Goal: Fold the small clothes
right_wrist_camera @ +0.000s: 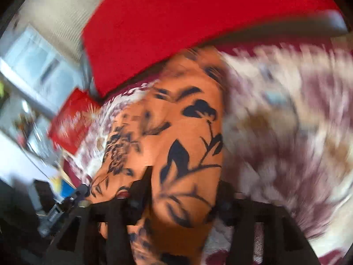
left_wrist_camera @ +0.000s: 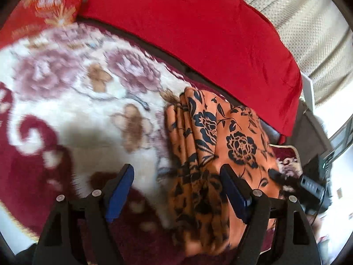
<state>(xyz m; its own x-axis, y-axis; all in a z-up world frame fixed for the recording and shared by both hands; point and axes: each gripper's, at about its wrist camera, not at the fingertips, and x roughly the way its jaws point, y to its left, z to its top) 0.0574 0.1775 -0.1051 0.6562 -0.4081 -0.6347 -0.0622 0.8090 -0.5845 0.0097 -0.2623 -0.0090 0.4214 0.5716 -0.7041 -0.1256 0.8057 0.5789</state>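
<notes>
Left wrist view: left gripper (left_wrist_camera: 176,190) at bottom centre, jaws spread wide, blue pads (left_wrist_camera: 120,193) clear on both sides; nothing pinched; right-hand finger lying over the lower part of the orange floral garment (left_wrist_camera: 220,137), left-hand finger over the fleece blanket (left_wrist_camera: 72,92); garment folded into a long pleated bundle running from frame centre down to the bottom edge, resting on the blanket, lower centre-right of frame; red cushion (left_wrist_camera: 198,28) across the top, just beyond the garment's upper end; patterned red pillow (left_wrist_camera: 42,4) at upper left; pale curtain (left_wrist_camera: 308,22) at upper right; dark device with cable (left_wrist_camera: 311,185) at right edge, beside the garment.

Right wrist view: heavily blurred; right gripper (right_wrist_camera: 187,201) at bottom centre, jaws partly apart with the garment (right_wrist_camera: 176,132) between them; left finger (right_wrist_camera: 141,190) against the cloth, right finger mostly lost in blur; cannot tell whether pads press the fabric; garment filling frame centre from below the cushion (right_wrist_camera: 176,22) down to the bottom edge; blanket (right_wrist_camera: 286,121) on the right; red packet (right_wrist_camera: 70,121) at left; window (right_wrist_camera: 37,61) at upper left.
</notes>
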